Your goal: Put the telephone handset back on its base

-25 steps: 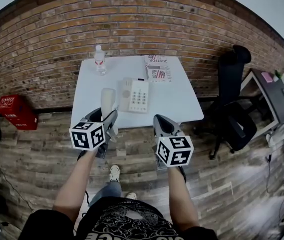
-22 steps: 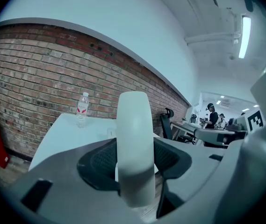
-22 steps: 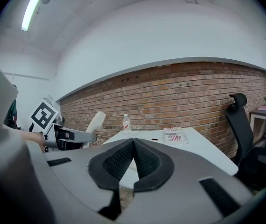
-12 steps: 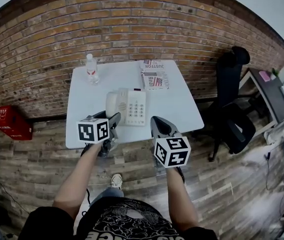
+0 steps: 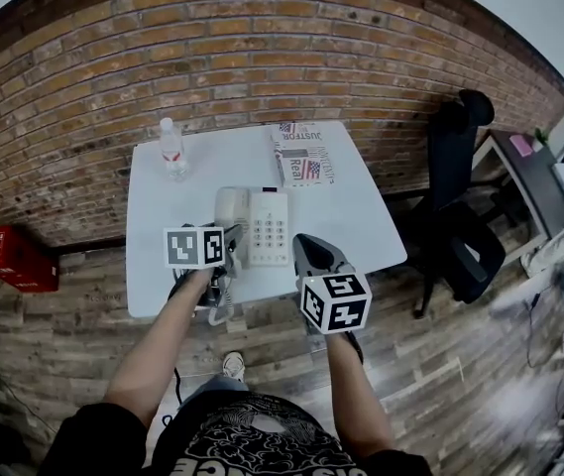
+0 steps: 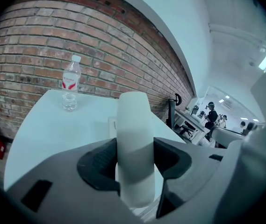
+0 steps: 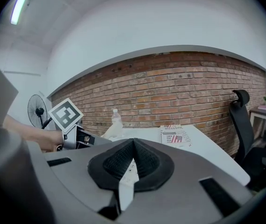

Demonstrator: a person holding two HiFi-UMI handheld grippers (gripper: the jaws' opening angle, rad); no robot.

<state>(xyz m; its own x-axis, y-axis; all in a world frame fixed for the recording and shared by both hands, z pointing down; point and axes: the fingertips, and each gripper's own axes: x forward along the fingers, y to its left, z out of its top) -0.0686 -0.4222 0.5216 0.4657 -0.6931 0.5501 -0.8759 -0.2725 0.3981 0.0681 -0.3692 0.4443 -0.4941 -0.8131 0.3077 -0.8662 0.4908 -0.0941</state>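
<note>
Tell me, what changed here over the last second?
The left tongs, shut on the white plastic telephone handset, carried it from left of the white keypad base to over its left side. The right tongs stayed shut and empty; the clear water bottle and folded newspaper kept their places.

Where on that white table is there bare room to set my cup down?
Bare table lies right of the telephone base, in front of the newspaper, and left of the handset, in front of the water bottle. Crowded at front middle: left gripper holding the handset, right gripper alongside.
</note>
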